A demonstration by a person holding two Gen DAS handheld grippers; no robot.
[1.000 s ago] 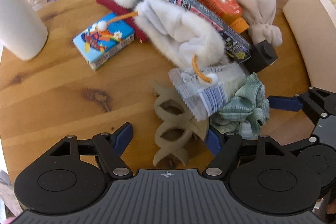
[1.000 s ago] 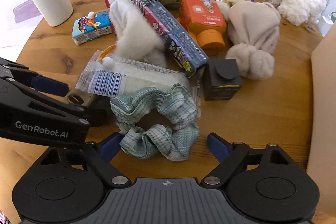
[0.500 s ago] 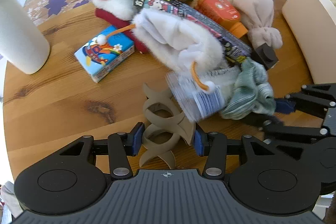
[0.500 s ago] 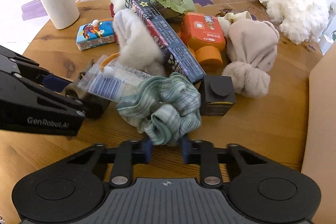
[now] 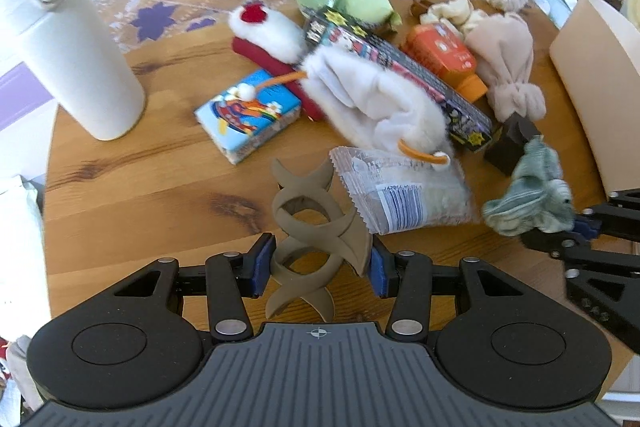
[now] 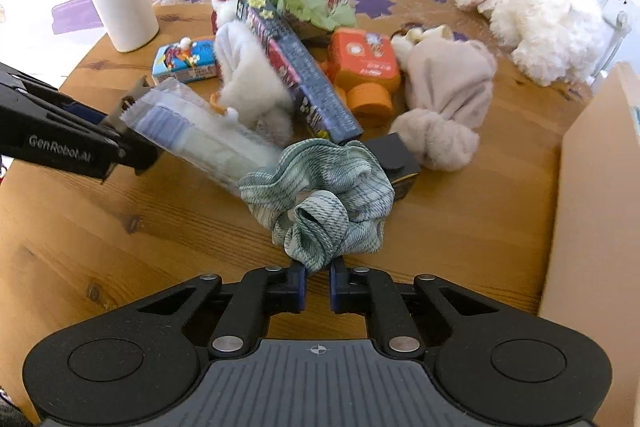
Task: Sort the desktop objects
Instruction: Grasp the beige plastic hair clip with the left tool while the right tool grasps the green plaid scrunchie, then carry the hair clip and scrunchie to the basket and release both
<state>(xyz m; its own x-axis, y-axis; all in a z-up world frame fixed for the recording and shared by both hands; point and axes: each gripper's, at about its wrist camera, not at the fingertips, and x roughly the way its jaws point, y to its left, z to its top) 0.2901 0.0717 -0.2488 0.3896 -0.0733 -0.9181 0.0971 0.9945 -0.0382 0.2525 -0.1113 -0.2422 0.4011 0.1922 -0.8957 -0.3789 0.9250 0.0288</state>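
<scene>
Left gripper: closed on taupe hair claw clip, pads at its lower loops, clip upright. Right gripper: pinched tight on a fold of green plaid scrunchie, bulk drooping forward.

Adjacent: clear sealed packet touching the clip's right prong; black box just behind the scrunchie; white fur pouch with orange cord resting on the packet.

Risks, as judged: packet dragged along if prong snags; scrunchie slipping, held by one fold only; clip twisting between pads.

Room: bare wood on round table left of the clip; white flask near the left edge; beige box wall close on the right.
</scene>
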